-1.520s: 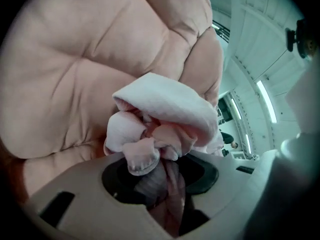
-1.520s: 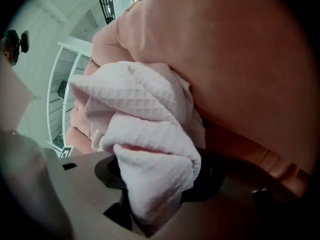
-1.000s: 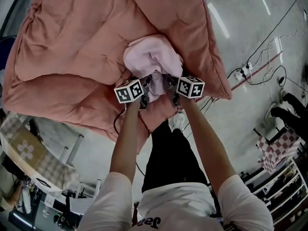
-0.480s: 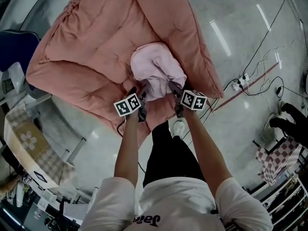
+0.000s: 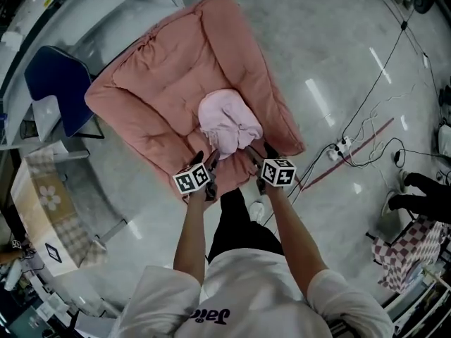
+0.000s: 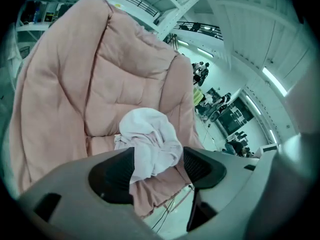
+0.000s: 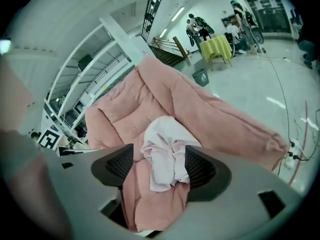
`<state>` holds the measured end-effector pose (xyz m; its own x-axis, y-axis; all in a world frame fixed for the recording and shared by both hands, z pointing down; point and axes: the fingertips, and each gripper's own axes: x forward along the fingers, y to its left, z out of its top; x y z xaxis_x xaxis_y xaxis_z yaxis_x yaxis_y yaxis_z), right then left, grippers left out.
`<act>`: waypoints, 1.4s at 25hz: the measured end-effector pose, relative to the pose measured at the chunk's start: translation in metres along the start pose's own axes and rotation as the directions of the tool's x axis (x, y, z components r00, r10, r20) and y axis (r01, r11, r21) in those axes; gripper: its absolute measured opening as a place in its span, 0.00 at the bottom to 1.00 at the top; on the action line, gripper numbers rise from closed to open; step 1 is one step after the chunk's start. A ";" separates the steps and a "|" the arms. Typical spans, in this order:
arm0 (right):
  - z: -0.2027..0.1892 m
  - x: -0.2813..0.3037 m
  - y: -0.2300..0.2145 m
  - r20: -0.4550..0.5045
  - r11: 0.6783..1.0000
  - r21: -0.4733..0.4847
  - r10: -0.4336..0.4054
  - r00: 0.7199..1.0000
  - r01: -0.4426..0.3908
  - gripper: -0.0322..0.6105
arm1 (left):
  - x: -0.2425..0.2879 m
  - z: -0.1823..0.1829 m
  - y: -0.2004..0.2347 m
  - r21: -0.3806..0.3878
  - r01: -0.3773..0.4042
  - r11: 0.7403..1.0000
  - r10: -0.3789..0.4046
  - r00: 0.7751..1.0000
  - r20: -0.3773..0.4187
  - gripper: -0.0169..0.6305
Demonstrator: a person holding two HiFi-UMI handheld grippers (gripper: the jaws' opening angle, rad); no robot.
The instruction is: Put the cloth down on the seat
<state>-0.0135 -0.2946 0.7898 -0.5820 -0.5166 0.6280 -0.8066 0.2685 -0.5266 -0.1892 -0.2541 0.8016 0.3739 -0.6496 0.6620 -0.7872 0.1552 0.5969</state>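
A pale pink cloth [image 5: 227,124] lies crumpled on the seat of a salmon-pink padded lounge chair [image 5: 162,83]. It also shows in the left gripper view as a whitish heap, the cloth [image 6: 149,140], and in the right gripper view, the cloth [image 7: 166,150]. My left gripper [image 5: 204,160] and right gripper [image 5: 255,155] hang side by side just short of the seat's near edge, drawn back from the cloth. Both stand open with nothing between their pads. The cloth rests free of them.
A blue chair [image 5: 60,83] with a laptop stands left of the lounge chair. A checkered table [image 5: 42,210] is at lower left. Cables and a power strip [image 5: 342,146] lie on the glossy floor to the right. A person's shoes [image 5: 416,192] show at the far right.
Both grippers let go of the cloth and pulled back from it. The cloth stayed on the seat. The head camera rose, so the chair looks smaller and farther.
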 end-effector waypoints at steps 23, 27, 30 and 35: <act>0.130 -0.264 0.179 0.364 0.849 -0.529 0.239 0.900 -0.011 0.23 | -0.237 0.057 -0.243 0.425 -0.115 0.898 -0.126 0.858 0.499 0.19; 0.147 -0.305 0.199 0.431 0.826 -0.563 0.263 0.863 0.030 0.19 | -0.275 0.066 -0.279 0.470 -0.135 0.872 -0.179 0.807 0.563 0.15; 0.149 -0.326 0.206 0.444 0.817 -0.574 0.259 0.858 0.050 0.15 | -0.297 0.066 -0.300 0.499 -0.162 0.851 -0.200 0.779 0.595 0.11; 0.139 -0.346 0.213 0.441 0.807 -0.588 0.276 0.854 0.043 0.09 | -0.321 0.056 -0.323 0.540 -0.205 0.816 -0.229 0.743 0.629 0.06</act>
<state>0.0304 -0.1717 0.3799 -0.6739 -0.7258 0.1381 -0.7372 0.6729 -0.0611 -0.0829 -0.1374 0.3712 0.1499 -0.9862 0.0703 -0.9841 -0.1419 0.1070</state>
